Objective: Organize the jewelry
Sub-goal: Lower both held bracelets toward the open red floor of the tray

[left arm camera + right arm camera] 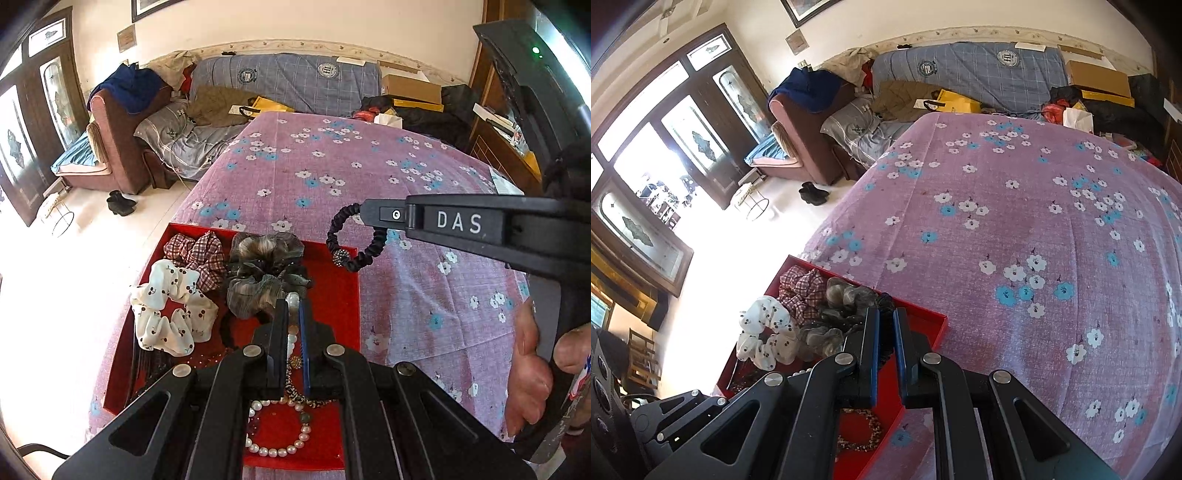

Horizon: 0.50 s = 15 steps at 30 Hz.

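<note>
A red tray (pixel 343 295) lies on the purple flowered cloth and holds a white cherry scrunchie (pixel 166 306), a plaid scrunchie (pixel 201 254), a grey gauze scrunchie (pixel 262 273) and a pearl bracelet (pixel 280 439). My left gripper (pixel 293 306) is shut on a string of pearls (pixel 293 334) above the tray. My right gripper (pixel 885 314) is shut on a black hair tie (pixel 354 240) with a sparkly bead, held over the tray's right edge; the tie (pixel 884 332) shows dark between its fingers. The tray (pixel 923 321) also shows in the right wrist view.
The purple flowered cloth (pixel 1015 229) covers the table to the right and beyond the tray. A beaded bracelet (pixel 860 432) lies in the tray's near part. A cluttered sofa (pixel 288 85) and an armchair (pixel 110 129) stand behind the table.
</note>
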Each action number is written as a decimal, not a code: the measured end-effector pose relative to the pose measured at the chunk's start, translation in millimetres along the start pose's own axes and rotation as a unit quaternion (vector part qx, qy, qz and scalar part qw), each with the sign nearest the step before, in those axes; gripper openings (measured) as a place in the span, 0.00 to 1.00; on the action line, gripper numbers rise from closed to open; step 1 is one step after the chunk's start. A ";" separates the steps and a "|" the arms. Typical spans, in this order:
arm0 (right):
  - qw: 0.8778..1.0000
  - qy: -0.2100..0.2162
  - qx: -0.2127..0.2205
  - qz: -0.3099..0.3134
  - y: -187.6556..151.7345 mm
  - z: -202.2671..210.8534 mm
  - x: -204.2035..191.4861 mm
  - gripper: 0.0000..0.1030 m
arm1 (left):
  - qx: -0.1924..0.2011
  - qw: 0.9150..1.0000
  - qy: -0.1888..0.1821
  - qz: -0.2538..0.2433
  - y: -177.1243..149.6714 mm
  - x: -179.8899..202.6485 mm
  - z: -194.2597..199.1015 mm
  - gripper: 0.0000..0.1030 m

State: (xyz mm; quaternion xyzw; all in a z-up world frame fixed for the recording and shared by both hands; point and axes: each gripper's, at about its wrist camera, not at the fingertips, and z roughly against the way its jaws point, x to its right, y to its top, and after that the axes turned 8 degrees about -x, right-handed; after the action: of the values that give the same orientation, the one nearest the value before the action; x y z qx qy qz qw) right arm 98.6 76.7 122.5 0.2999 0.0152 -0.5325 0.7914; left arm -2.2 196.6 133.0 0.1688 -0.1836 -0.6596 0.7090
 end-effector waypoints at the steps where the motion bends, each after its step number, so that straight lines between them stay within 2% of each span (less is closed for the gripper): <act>1: 1.000 0.000 0.000 0.000 -0.3 0.5 -0.5 0.08 | -0.001 1.000 -0.001 0.001 -0.8 -0.5 -0.3 0.05; 9: 1.000 -0.005 0.002 -0.006 -2.0 2.6 2.5 0.08 | -0.004 1.000 -0.001 0.004 -1.7 -5.2 0.3 0.05; 15: 1.000 0.000 -0.001 -0.008 -5.2 1.4 1.6 0.09 | -0.007 1.000 0.016 0.024 -0.8 -25.2 -1.0 0.05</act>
State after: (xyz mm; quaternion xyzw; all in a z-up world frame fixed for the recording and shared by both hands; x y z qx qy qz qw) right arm 94.4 73.4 120.7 0.2993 0.0178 -0.5384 0.7875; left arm -3.9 221.7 130.7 0.1701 -0.1715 -0.6410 0.7285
